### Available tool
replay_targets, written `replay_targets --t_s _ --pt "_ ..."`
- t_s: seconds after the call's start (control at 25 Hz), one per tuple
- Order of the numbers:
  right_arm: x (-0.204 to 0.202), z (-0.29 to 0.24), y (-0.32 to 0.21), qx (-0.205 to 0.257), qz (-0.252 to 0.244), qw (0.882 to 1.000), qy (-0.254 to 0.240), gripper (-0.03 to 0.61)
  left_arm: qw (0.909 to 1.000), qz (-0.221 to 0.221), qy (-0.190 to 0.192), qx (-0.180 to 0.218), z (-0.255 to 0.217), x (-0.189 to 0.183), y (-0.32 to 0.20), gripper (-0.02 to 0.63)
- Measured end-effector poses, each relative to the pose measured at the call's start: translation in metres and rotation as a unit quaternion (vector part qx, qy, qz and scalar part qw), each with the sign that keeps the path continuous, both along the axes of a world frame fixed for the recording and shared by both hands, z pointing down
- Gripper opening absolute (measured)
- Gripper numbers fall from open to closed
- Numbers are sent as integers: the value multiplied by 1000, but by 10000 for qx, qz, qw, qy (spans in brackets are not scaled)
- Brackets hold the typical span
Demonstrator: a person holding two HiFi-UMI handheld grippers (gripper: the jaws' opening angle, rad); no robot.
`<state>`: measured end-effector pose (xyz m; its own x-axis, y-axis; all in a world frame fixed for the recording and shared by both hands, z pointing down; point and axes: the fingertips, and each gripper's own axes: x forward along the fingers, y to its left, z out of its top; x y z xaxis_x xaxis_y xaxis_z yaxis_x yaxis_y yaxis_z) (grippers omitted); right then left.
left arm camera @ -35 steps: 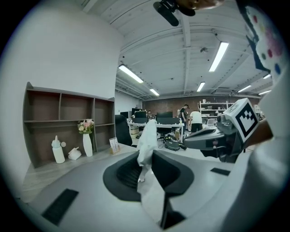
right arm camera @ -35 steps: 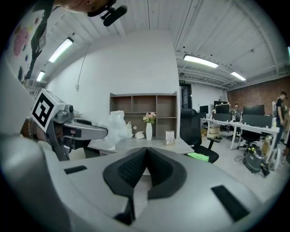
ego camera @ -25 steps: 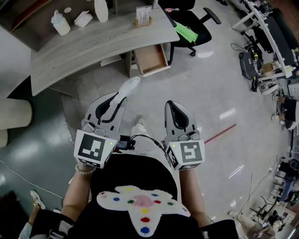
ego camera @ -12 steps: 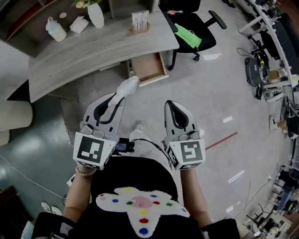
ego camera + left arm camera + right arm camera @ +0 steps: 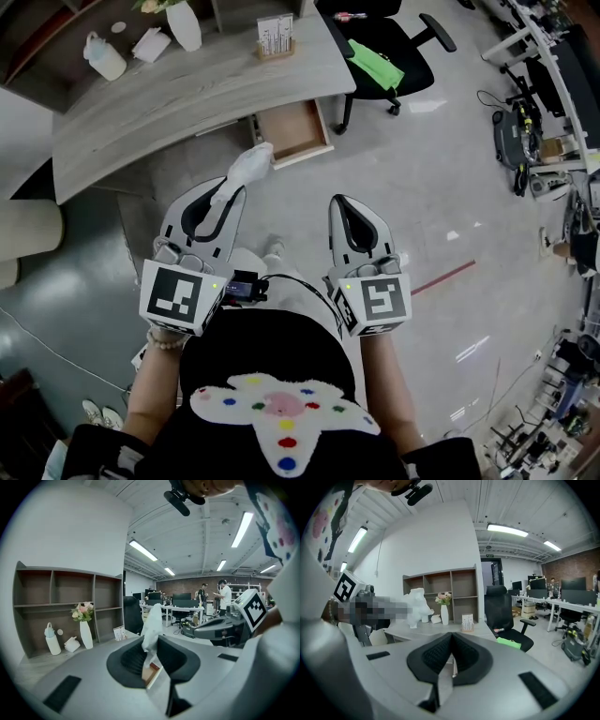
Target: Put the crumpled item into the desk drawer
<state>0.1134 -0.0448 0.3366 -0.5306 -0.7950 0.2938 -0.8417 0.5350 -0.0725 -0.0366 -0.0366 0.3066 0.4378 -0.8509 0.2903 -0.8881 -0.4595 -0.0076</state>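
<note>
Side by side, pointing forward: left grey gripper (image 5: 229, 190) clamps white crumpled wad (image 5: 249, 163), right grey gripper (image 5: 340, 203) closed, empty.

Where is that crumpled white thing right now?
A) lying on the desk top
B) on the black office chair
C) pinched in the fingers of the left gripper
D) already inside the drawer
C: the crumpled white item sticks out from the tip of the left gripper, whose fingers are closed on it, short of the open drawer.

White crumpled item (image 5: 248, 164), grey wood-grain desk (image 5: 187, 103), black chair (image 5: 398, 42) with green cloth (image 5: 377, 66)
</note>
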Motion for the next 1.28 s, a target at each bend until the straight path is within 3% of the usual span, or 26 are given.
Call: replay_targets --t_s 0.92,1.28 --pt "-16 -7 -42 17 752 9972 10 3 9967 794 106 136 -12 -8 -65 73" --pt "-22 -9 -42 -62 714 9974 60 3 9963 860 93 -6 -7 -9 -65 73"
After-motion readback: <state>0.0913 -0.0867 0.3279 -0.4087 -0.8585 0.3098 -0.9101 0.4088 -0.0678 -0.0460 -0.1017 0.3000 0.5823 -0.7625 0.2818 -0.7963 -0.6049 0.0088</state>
